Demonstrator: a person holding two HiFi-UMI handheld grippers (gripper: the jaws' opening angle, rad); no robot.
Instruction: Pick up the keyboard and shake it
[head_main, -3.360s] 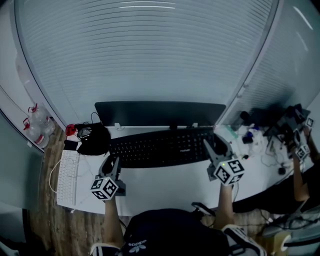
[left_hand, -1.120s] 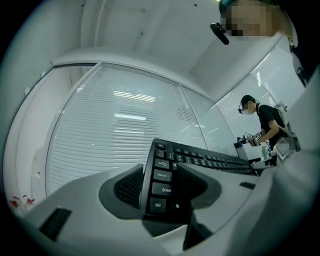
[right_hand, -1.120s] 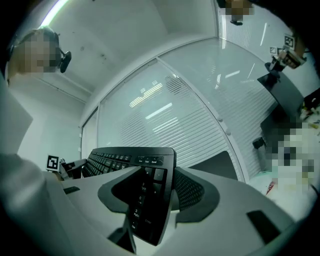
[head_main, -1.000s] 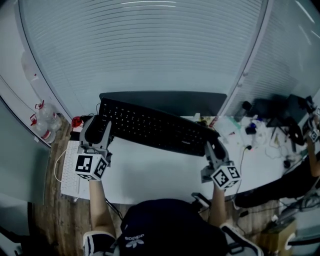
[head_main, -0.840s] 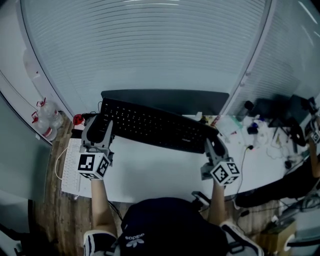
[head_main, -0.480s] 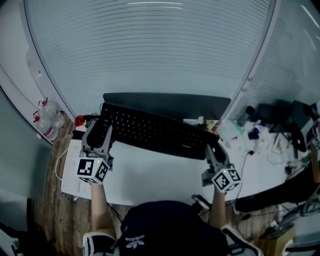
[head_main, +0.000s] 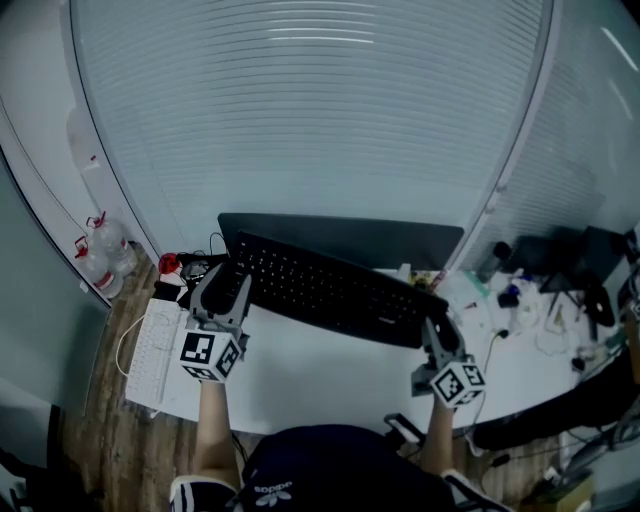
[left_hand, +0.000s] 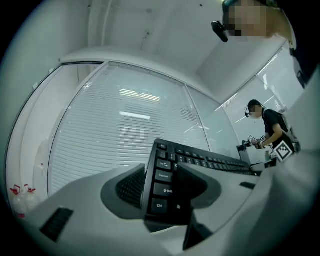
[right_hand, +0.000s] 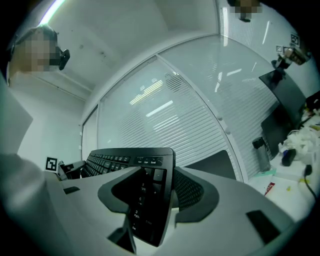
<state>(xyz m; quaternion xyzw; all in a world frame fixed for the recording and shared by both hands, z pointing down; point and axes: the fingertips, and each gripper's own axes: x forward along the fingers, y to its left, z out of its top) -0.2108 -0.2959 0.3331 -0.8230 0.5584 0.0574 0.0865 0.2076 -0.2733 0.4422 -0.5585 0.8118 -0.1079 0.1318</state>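
White surface (head_main: 330, 372) before a slatted glass wall: black keyboard (head_main: 335, 292) held aloft by both ends.
Left tongs (left_hand: 160, 189) clamped on the Ctrl-key end; right tongs (right_hand: 158, 200) clamped on the number-pad end. Keyboard tilted, left end higher, clear of the surface, just in front of the monitor (head_main: 345, 238). Hazards, as judged: each grip takes only a thin end edge, so a hard shake may work one end loose and drop it on the surface. A swing away from the person may knock the monitor. Uneven pull between the two tongs may twist the body.
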